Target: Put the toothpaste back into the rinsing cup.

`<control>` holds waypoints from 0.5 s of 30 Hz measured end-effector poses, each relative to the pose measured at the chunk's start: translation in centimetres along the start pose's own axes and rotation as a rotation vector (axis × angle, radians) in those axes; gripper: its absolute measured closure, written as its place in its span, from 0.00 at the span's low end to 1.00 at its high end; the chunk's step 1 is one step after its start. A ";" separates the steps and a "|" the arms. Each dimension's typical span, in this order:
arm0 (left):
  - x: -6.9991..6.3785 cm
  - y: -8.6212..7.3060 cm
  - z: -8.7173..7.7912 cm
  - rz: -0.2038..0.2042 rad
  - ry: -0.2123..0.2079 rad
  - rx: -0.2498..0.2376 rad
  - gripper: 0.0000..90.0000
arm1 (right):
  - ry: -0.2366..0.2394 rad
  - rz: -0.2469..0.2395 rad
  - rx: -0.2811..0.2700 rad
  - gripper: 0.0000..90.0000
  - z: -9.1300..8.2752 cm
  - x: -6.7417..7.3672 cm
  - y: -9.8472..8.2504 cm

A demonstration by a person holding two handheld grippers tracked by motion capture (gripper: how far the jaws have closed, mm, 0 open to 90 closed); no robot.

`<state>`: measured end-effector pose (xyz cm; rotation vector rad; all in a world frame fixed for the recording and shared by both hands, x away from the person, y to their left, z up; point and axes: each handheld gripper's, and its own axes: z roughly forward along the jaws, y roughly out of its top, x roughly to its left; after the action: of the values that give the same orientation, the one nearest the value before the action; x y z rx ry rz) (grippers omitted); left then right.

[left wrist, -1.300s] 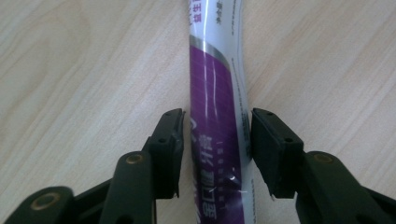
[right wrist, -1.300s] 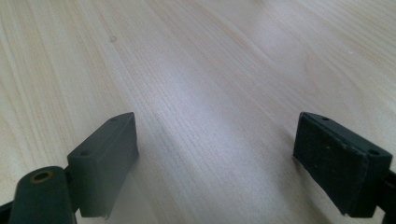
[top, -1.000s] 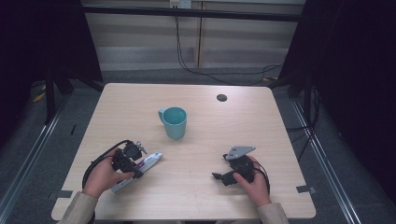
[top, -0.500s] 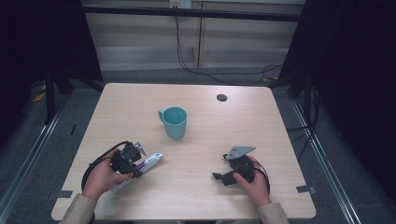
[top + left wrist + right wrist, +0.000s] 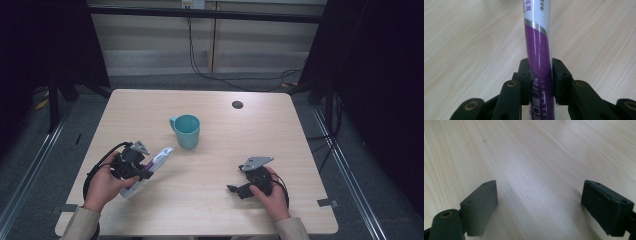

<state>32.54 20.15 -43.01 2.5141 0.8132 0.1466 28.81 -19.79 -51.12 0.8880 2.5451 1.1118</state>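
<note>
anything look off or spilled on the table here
Nothing spilled or damaged. The teal mug stands upright on the table. One slight oddity: the purple and white tube bows a little where the left gripper pinches it between its jaws. The right gripper rests open with nothing in it.

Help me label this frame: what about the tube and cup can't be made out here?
- Tube: both ends cut off by the left gripper view's edges; its print is blurred.
- Tube's lower end, high view: hidden behind the left gripper.
- Cup: contents too small to tell, high view.
</note>
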 end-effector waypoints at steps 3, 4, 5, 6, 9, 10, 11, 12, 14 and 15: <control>0.1 0.1 -0.3 -0.015 0.001 -0.035 0.80 | 0.000 0.000 0.000 0.14 0.0 0.0 0.0; 0.3 0.2 -0.6 -0.026 0.006 -0.071 0.80 | 0.000 0.000 0.000 0.14 0.0 0.0 0.0; 0.3 0.2 -0.6 -0.026 0.006 -0.071 0.80 | 0.000 0.000 0.000 0.14 0.0 0.0 0.0; 0.4 0.3 -0.8 -0.036 0.005 -0.094 0.80 | 0.000 0.000 0.000 0.14 0.0 0.0 0.0; 0.4 0.6 -1.0 -0.051 0.014 -0.127 0.80 | 0.000 0.000 0.000 0.14 0.0 0.0 0.0; 0.4 0.7 -1.1 -0.049 0.021 -0.134 0.80 | 0.000 0.000 0.000 0.14 0.0 0.0 0.0; 0.4 0.7 -1.1 -0.049 0.021 -0.134 0.80 | 0.000 0.000 0.000 0.14 0.0 0.0 0.0; 0.3 0.8 -1.2 -0.059 0.021 -0.147 0.80 | 0.000 0.000 0.000 0.14 0.0 0.0 0.0; 0.4 1.0 -1.4 -0.058 0.027 -0.165 0.80 | 0.000 0.000 0.000 0.14 0.0 0.0 0.0; 0.4 1.2 -1.5 -0.070 0.029 -0.185 0.80 | 0.000 0.000 0.000 0.14 0.0 0.0 0.0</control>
<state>33.15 20.15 -41.14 2.3121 0.8577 0.2244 28.81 -19.79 -51.12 0.8881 2.5451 1.1117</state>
